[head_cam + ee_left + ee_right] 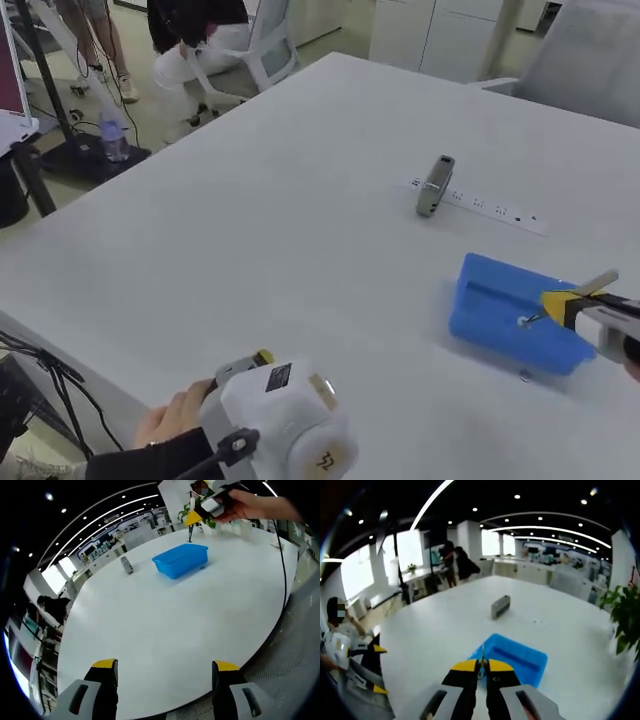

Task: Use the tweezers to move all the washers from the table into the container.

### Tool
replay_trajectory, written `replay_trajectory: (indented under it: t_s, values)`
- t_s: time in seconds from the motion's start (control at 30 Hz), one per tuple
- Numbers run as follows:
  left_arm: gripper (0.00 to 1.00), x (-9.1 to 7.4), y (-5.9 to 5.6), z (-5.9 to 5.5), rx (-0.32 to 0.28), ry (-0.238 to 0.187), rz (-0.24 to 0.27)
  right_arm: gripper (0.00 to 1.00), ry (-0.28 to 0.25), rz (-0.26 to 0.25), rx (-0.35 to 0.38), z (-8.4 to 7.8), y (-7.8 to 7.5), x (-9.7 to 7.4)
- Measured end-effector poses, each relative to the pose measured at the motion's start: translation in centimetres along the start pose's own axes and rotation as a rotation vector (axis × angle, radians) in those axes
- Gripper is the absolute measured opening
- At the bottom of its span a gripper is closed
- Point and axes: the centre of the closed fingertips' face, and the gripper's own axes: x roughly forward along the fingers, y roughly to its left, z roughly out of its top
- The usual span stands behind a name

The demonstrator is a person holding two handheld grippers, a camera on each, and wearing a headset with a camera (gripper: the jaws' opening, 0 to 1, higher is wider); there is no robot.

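The blue container (pixel 500 300) (pixel 181 560) (pixel 517 661) stands on the white table (pixel 300 230) at the right. My right gripper (pixel 572 306) (pixel 482 666) is shut on thin metal tweezers (pixel 482 655), whose tip (pixel 526 321) hangs over the container's inside. Whether the tip holds a washer is too small to tell. One small washer (pixel 526 376) lies on the table just in front of the container. My left gripper (pixel 262 360) (pixel 165 672) stands open with nothing between its fingers, at the near table edge, far left of the container.
A grey oblong block (pixel 434 185) (pixel 127 565) (pixel 500 606) and a flat white power strip (pixel 485 207) lie beyond the container. Chairs, cables and a person stand past the table's far left side. A potted plant (pixel 622 615) is at the right.
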Motion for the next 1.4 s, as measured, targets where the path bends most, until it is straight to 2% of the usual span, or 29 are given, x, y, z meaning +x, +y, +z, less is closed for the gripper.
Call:
replay_trajectory:
  t_s: [0.4, 0.6, 0.93, 1.27, 1.4]
  values:
    - [0.79, 0.0, -0.1, 0.0, -0.004, 0.001, -0.006, 0.02, 0.0, -0.03, 0.009, 0.1, -1.0, 1.1]
    - [0.79, 0.1, -0.1, 0.0, -0.004, 0.002, -0.008, 0.02, 0.018, -0.048, 0.023, -0.5, -2.2, 2.4]
    - [0.79, 0.2, -0.2, -0.1, -0.006, 0.007, -0.012, 0.02, 0.068, -0.071, 0.042, -2.4, -3.7, 4.6]
    - [0.79, 0.3, -0.3, -0.3, -0.004, 0.017, -0.017, 0.02, 0.112, -0.073, 0.048, -4.4, -4.4, 6.2]
    - [0.78, 0.3, -0.3, -0.3, -0.006, 0.02, -0.017, 0.02, 0.128, -0.067, 0.042, -4.8, -4.2, 6.6]
